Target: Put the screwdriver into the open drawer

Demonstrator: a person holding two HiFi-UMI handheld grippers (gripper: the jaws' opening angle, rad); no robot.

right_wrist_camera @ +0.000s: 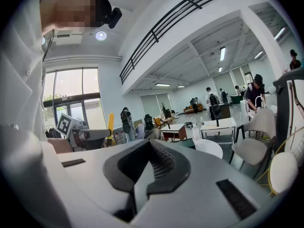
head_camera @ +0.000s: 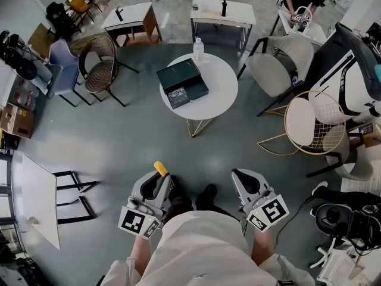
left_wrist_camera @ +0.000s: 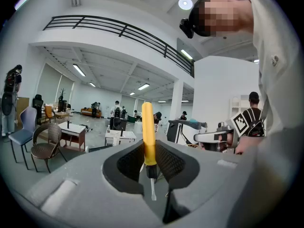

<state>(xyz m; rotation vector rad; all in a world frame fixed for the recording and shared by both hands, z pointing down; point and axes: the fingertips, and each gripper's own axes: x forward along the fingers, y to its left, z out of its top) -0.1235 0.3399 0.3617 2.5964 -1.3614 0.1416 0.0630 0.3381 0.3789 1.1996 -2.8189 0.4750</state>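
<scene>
Head view: the left gripper (head_camera: 156, 183) and the right gripper (head_camera: 245, 182) are held side by side, low in front of the person, over a grey floor (head_camera: 119, 142). The yellow handle of the screwdriver (head_camera: 161, 168) sticks out past the left gripper's tip. Ahead stands a round white table (head_camera: 225, 94) with a dark green box (head_camera: 181, 82) on it. The box's near end seems to have a drawer pulled out, though it is too small to be sure. A bottle (head_camera: 198, 49) stands at the table's far edge. The screwdriver is well apart from the box.

Left gripper view: the jaws are clenched on the screwdriver, which stands upright, handle up and metal tip down between the pads.

Right gripper view: the jaws are pressed together with nothing between them. The left gripper, with the yellow handle, shows off to the left.
</scene>
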